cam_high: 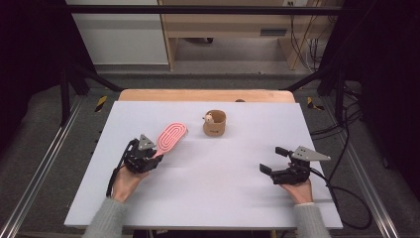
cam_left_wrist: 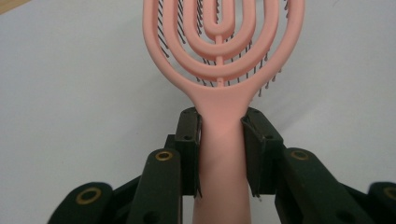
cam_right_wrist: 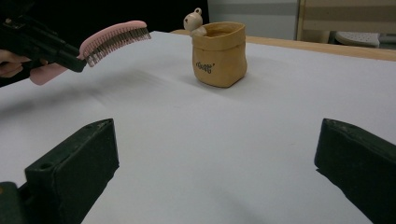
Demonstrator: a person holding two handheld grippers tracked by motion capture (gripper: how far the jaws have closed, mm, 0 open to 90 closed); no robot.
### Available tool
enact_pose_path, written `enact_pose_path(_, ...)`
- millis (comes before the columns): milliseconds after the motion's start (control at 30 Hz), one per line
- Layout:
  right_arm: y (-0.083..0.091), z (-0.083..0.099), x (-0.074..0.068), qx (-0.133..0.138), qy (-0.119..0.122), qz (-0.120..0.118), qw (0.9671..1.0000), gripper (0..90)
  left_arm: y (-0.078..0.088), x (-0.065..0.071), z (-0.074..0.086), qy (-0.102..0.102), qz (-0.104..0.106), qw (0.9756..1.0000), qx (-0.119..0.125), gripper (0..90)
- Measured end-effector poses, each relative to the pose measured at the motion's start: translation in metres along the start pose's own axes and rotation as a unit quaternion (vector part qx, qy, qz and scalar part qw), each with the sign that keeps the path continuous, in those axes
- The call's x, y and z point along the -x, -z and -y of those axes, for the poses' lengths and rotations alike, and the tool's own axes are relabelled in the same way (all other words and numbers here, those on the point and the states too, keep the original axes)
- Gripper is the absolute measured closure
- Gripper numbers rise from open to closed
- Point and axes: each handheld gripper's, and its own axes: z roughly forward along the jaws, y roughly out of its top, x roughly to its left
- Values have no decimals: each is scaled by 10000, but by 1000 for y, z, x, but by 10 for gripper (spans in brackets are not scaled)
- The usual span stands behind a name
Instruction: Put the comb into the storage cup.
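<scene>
White desk [cam_high: 208, 188] top, pale sheet over a wooden board whose edge shows at the far side; grey floor, black frame rails and cables around it, light wood furniture behind.

Left gripper [cam_high: 154, 154] sits at the left-middle of the desk in the high view, held by the person's left hand [cam_high: 126, 181], grey sleeve coming in from the bottom edge. Its fingers [cam_left_wrist: 189, 140] are pinching the handle of a pink hairbrush [cam_high: 171, 138], one pad on each side of the neck just below the head, as seen in the left gripper view. Brush head points away from the person and toward the far right, oval with looped open ribs, dark bristles facing down. In the right gripper view the brush is off the desk surface, tilted a little with the head higher than the handle end, and a soft shadow lies on the desk below it.

Small tan paper-look pouch [cam_high: 215, 124] stands upright near the far middle of the desk, apart from the brush head and to its right. Small print on its front, too small to read. A little cream bear figure [cam_high: 209, 118] pokes up at its left rim.

Right gripper [cam_high: 271, 159] is at the right-middle of the desk, in the person's right hand [cam_high: 298, 191], well apart from the brush and pouch. Its fingers [cam_right_wrist: 74, 168] are spread wide with nothing between them, bare desk in the gap.
</scene>
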Motion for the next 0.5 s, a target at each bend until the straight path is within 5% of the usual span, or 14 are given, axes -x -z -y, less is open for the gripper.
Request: enact_pose_path(500,-1,0,0,25,-30,-27,10000,2,12,6,5,117,-43,9992,372,694)
